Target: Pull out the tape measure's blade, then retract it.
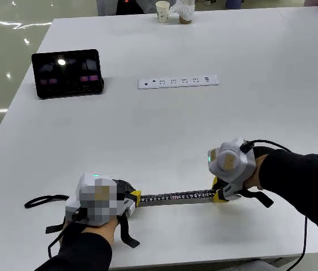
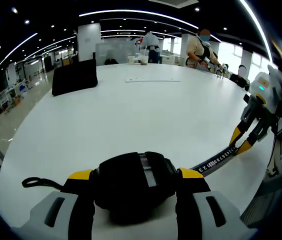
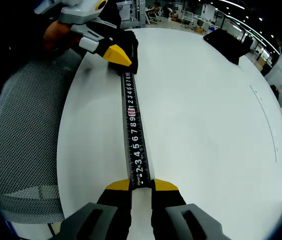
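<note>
Where the head view looks down on the white table (image 1: pixel 204 124), the left gripper (image 1: pixel 132 199) and right gripper (image 1: pixel 221 195) sit apart, the blade (image 1: pixel 176 197) stretched flat between them. In the left gripper view the jaws clamp the black tape measure (image 2: pixel 133 182) — blade running off rightward. In the right gripper view the jaws pinch the blade's end, flat on the table.

On table (image 1: pixel 260 113), tape measure (image 1: pixel 170 197) before tablet (image 1: pixel 67 73) and power strip (image 1: pixel 178 82)

Scale numerals 2 to 9, then a red-marked 10, along the tape blade (image 3: pixel 133 125); smaller repeating digits beyond
</note>
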Tool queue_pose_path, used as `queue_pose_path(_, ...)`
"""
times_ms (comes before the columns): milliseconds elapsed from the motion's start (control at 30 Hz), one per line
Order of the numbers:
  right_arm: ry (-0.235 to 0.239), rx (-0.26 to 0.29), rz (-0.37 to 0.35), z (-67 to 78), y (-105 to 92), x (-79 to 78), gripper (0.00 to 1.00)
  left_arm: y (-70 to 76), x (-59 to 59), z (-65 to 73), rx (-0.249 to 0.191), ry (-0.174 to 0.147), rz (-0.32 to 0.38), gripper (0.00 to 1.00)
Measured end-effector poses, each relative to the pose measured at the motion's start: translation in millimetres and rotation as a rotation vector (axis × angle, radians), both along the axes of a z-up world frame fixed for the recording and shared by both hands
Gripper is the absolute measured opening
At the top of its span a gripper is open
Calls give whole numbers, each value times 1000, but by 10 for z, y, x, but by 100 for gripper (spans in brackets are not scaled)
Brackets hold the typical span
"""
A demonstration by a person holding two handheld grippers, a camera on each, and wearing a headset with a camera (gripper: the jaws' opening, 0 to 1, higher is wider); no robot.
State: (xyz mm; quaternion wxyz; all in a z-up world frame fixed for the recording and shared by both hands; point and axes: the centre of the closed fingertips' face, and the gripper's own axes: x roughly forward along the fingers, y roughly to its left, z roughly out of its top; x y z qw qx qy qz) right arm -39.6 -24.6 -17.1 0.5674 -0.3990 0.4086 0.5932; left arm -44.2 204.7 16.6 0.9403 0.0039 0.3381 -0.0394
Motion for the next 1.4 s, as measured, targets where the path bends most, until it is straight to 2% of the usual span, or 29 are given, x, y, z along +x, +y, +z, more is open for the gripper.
queue_pose_path(1400,14,15,10,15,224,-34,11,2,8,-1,1,4,-2,60)
